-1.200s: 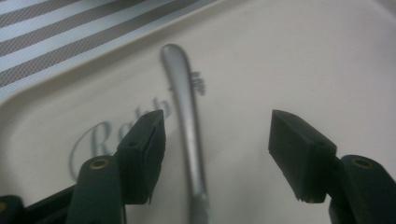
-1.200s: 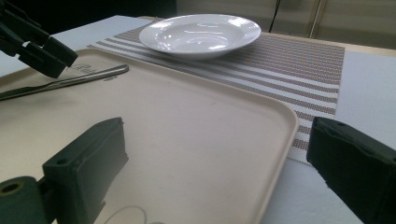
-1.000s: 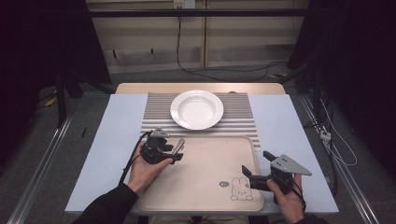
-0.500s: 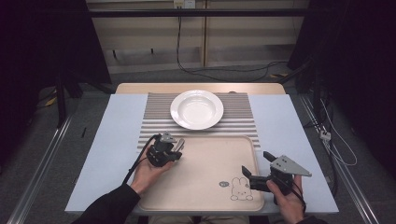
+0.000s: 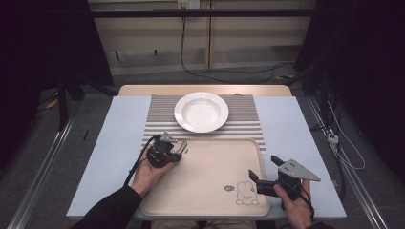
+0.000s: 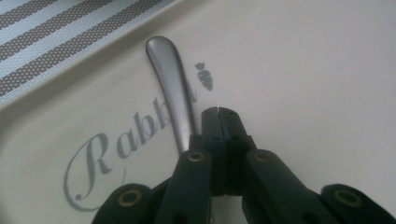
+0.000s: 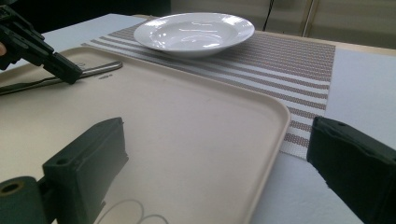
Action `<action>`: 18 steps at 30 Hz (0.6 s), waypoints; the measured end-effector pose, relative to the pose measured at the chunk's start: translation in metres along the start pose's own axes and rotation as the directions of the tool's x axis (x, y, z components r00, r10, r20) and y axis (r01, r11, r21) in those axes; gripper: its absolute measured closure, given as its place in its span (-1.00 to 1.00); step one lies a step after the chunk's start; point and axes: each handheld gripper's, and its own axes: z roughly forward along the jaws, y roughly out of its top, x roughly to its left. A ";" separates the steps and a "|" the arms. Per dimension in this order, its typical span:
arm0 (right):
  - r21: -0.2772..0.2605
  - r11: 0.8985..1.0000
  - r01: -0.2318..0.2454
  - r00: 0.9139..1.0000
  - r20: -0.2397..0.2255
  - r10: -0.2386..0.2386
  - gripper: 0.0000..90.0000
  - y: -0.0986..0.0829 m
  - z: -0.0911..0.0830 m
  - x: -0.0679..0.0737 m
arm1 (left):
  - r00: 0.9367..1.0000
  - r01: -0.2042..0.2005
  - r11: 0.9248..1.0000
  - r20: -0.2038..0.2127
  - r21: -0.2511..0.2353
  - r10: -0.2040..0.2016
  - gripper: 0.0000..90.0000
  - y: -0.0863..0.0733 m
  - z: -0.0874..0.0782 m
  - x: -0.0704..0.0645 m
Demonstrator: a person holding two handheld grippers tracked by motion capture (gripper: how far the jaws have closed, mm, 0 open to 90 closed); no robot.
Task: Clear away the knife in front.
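A grey metal utensil handle point(image 6: 172, 79) lies on the beige tray point(image 5: 210, 191), across the printed word "Rabbit" near the tray's far left corner. My left gripper point(image 5: 180, 148) is low over that corner. Its jaws are shut against each other point(image 6: 218, 113), just right of the handle, with nothing between them. From the right gripper view the left gripper point(image 7: 65, 70) touches the utensil point(image 7: 95, 68) from above. My right gripper point(image 5: 264, 170) is at the tray's near right edge, jaws wide open point(image 7: 217, 135), nothing between them.
A white deep plate point(image 5: 201, 111) stands on a striped placemat point(image 5: 248, 125) beyond the tray. A rabbit drawing point(image 5: 247, 193) marks the tray's near right part. The pale blue table top point(image 5: 296, 133) extends on both sides. Cables point(image 5: 191, 52) lie on the floor behind.
My left gripper has shifted slightly to the right over the tray's far left corner. The right gripper has stayed where it was.
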 end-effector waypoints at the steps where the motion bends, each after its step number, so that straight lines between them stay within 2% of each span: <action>1: -0.002 1.000 0.004 1.000 -0.002 -0.004 -0.90 0.000 0.000 0.000 | 1.000 0.002 1.000 -0.006 0.000 -0.002 1.00 0.000 -0.001 0.000; 7: 0.001 1.000 0.012 1.000 -0.012 -0.012 -0.90 0.001 0.002 0.002 | 1.000 0.014 1.000 -0.014 0.010 -0.014 1.00 -0.003 -0.004 0.002; 14: 0.001 1.000 0.015 1.000 -0.017 -0.015 -0.90 0.001 0.003 0.002 | 0.999 0.049 0.999 -0.012 0.013 -0.049 1.00 -0.006 -0.007 0.006; 18: -0.001 1.000 0.014 1.000 -0.019 -0.014 -0.90 0.001 0.003 0.002 | 0.997 0.068 0.998 -0.025 0.014 -0.067 1.00 -0.008 -0.010 0.009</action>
